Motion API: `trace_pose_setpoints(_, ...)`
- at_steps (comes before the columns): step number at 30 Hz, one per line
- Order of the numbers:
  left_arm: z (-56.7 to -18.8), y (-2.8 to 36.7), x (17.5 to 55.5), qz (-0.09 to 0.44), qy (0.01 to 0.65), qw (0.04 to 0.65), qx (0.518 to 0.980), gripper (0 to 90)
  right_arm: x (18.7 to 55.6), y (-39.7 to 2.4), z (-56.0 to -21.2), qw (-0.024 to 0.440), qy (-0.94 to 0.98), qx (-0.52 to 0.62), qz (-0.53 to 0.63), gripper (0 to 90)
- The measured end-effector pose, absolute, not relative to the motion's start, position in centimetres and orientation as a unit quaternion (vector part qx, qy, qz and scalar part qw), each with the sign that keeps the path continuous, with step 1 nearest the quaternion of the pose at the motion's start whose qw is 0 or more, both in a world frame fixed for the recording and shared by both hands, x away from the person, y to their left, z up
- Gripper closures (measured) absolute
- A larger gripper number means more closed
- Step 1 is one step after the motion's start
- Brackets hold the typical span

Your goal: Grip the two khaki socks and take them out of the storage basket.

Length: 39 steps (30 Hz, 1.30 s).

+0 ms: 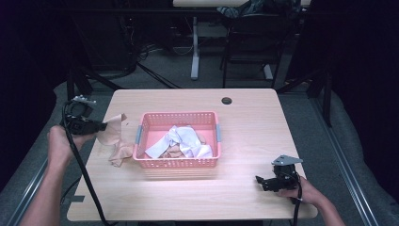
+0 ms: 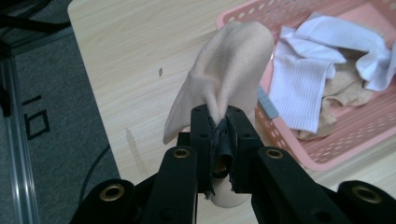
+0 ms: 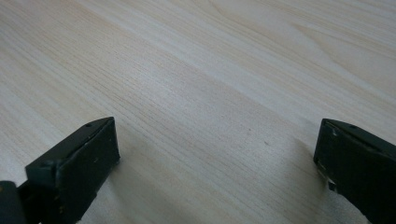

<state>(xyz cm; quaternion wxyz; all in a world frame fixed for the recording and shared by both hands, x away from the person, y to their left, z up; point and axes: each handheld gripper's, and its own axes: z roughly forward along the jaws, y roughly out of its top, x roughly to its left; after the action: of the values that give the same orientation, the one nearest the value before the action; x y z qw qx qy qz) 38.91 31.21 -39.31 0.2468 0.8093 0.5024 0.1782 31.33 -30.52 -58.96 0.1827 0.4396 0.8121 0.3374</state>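
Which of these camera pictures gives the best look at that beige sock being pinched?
The left gripper view: the beige sock rises close up, its fabric pinched between the left gripper jaws. The high view shows the sock small, beside the pink basket. The right gripper view looks along open jaws at the table.

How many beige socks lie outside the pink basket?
2: one beige sock clamped in the left gripper, another on the table left of the basket. More may be hidden inside.
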Motion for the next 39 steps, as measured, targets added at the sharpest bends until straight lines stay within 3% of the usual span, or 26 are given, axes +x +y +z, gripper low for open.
trace_pose_setpoints(18,-43.4,33.3,39.6,0.144,0.537,0.225,0.801,82.8,31.3,-30.5,-59.0,0.182,0.813,0.439,0.338,0.0)
trace_pose_setpoints(39,-46.6,32.5,40.6,0.125,0.534,0.182,0.816,83.1,31.3,-30.5,-59.0,0.182,0.812,0.439,0.339,0.0)
